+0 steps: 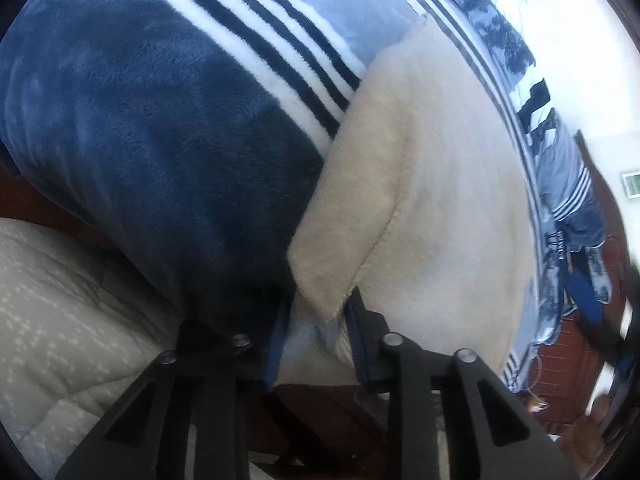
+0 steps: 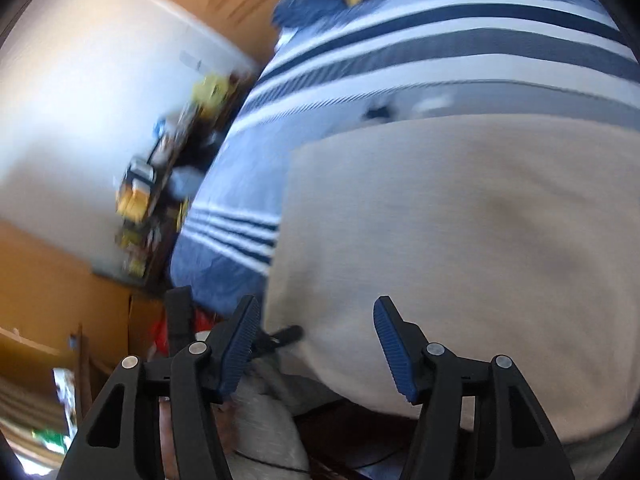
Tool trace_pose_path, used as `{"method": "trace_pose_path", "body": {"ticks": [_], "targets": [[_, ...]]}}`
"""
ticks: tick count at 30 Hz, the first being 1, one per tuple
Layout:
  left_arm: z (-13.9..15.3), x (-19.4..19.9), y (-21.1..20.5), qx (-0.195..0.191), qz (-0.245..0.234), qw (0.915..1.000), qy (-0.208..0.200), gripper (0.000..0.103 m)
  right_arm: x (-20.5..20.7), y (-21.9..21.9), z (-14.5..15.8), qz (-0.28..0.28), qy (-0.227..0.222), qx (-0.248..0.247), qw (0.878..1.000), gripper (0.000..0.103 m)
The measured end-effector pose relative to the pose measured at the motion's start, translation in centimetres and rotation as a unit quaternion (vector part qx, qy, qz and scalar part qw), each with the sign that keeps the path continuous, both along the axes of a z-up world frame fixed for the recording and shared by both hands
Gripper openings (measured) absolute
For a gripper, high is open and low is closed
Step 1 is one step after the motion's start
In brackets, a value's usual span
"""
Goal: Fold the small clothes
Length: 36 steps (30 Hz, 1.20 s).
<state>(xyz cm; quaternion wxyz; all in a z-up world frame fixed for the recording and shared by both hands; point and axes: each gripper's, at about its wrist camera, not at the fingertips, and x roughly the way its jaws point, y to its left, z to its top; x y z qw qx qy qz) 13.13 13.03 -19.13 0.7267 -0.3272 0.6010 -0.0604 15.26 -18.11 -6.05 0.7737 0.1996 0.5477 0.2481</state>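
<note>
A cream garment point(image 1: 432, 184) lies on a blue and white striped blanket point(image 1: 160, 128). In the left wrist view my left gripper point(image 1: 318, 320) has its blue pads on either side of the garment's folded corner point(image 1: 320, 264); the pads are partly hidden by cloth, so the grip cannot be judged. In the right wrist view the same cream garment point(image 2: 460, 220) fills the lower right. My right gripper point(image 2: 316, 344) is open and empty, with its fingers point(image 2: 394, 344) spread at the garment's near edge.
A pale quilted cover point(image 1: 52, 312) lies at the lower left of the left wrist view. In the right wrist view, a white wall point(image 2: 80, 120), wooden furniture point(image 2: 48, 288) and a cluttered shelf point(image 2: 160, 184) are at the left, blurred.
</note>
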Motion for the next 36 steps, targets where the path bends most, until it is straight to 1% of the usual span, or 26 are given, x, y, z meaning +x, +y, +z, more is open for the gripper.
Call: {"method": "trace_pose_path", "body": {"ticks": [1,2,6,8,9,11,13,14,15,16,18,19,22,23,24,25,26,27,28,29,31,32,33,34,35,36], "targets": [[0.1,0.0,0.1,-0.008,-0.001,1.0,-0.002,0.013,1.2,2.2,0.0,0.021,0.007,-0.02,1.0,0.068],[0.2,-0.1,0.2,-0.021,-0.003,0.9998,-0.005,0.011,2.0,3.6,0.0,0.033,0.014,-0.028,0.999,0.069],[1.0,-0.6,1.0,-0.073,0.009,0.997,-0.026,0.01,6.7,8.9,-1.7,0.055,0.071,-0.055,0.994,0.069],[1.6,-1.0,1.6,-0.09,0.008,0.9951,-0.039,0.01,8.9,11.5,-2.7,0.064,0.091,-0.082,0.99,0.069],[2.0,-1.0,1.7,-0.096,0.004,0.9943,-0.045,0.01,10.2,13.2,-3.7,0.073,0.109,-0.109,0.985,0.069],[2.4,-0.9,1.6,-0.096,-0.006,0.9941,-0.051,0.009,12.0,15.3,-5.1,0.084,0.129,-0.146,0.977,0.069],[2.6,-1.1,1.8,-0.111,-0.009,0.9922,-0.056,0.009,13.5,18.0,-7.3,0.11,0.147,-0.199,0.963,0.069],[2.8,-1.0,2.1,-0.125,-0.01,0.99,-0.065,0.009,14.1,19.1,-8.0,0.119,0.151,-0.223,0.956,0.069],[3.6,-1.0,2.2,-0.135,-0.016,0.9871,-0.085,0.009,14.4,19.7,-8.7,0.124,0.152,-0.243,0.95,0.069],[4.2,-1.0,2.5,-0.131,-0.022,0.9858,-0.102,0.009,14.7,20.6,-9.5,0.132,0.154,-0.269,0.941,0.069],[5.9,-1.2,2.3,-0.119,-0.037,0.9822,-0.141,0.008,15.0,21.8,-10.7,0.143,0.156,-0.305,0.928,0.07],[6.2,-1.2,2.3,-0.12,-0.04,0.9811,-0.146,0.008,15.0,22.5,-11.2,0.15,0.156,-0.324,0.921,0.071],[6.1,-0.9,2.3,-0.119,-0.045,0.9813,-0.144,0.008,14.6,24.1,-12.4,0.176,0.146,-0.374,0.899,0.07],[6.3,-0.9,2.3,-0.119,-0.046,0.981,-0.146,0.008,14.2,24.6,-12.6,0.19,0.135,-0.391,0.89,0.066],[6.4,-0.9,2.3,-0.118,-0.048,0.9808,-0.148,0.008,13.6,25.1,-12.9,0.215,0.121,-0.417,0.874,0.062],[6.6,-0.9,2.2,-0.115,-0.05,0.9804,-0.152,0.008,13.3,25.4,-13.0,0.228,0.112,-0.432,0.865,0.051],[6.8,-0.9,2.1,-0.114,-0.052,0.98,-0.155,0.008,13.1,25.4,-13.0,0.232,0.106,-0.443,0.859,0.033],[6.9,-0.8,2.1,-0.114,-0.053,0.9798,-0.156,0.008,13.0,25.2,-12.9,0.237,0.097,-0.46,0.85,0.025],[7.1,-1.1,1.8,-0.112,-0.054,0.9797,-0.157,0.008,13.0,24.9,-12.8,0.243,0.092,-0.467,0.845,0.019],[7.3,-1.4,1.5,-0.108,-0.055,0.9799,-0.158,0.008,12.9,24.6,-12.6,0.247,0.091,-0.462,0.847,0.016],[7.9,-1.8,0.6,-0.094,-0.059,0.9805,-0.162,0.008,13.2,23.3,-11.5,0.25,0.086,-0.436,0.86,0.015],[8.4,-2.2,-0.1,-0.08,-0.063,0.9806,-0.168,0.008,13.6,22.1,-10.3,0.236,0.089,-0.404,0.879,0.014],[8.9,-2.5,-0.5,-0.071,-0.065,0.9803,-0.173,0.008,13.7,20.7,-9.4,0.223,0.09,-0.379,0.894,0.014],[9.7,-3.1,-1.1,-0.058,-0.072,0.9788,-0.183,0.008,13.8,19.0,-7.9,0.206,0.087,-0.344,0.912,0.014],[10.2,-3.3,-1.4,-0.052,-0.077,0.9778,-0.188,0.008,13.8,17.5,-6.9,0.194,0.083,-0.322,0.923,0.013],[11.1,-3.8,-2.2,-0.044,-0.087,0.9754,-0.198,0.008,13.6,15.3,-5.2,0.17,0.075,-0.278,0.942,0.013]]}}
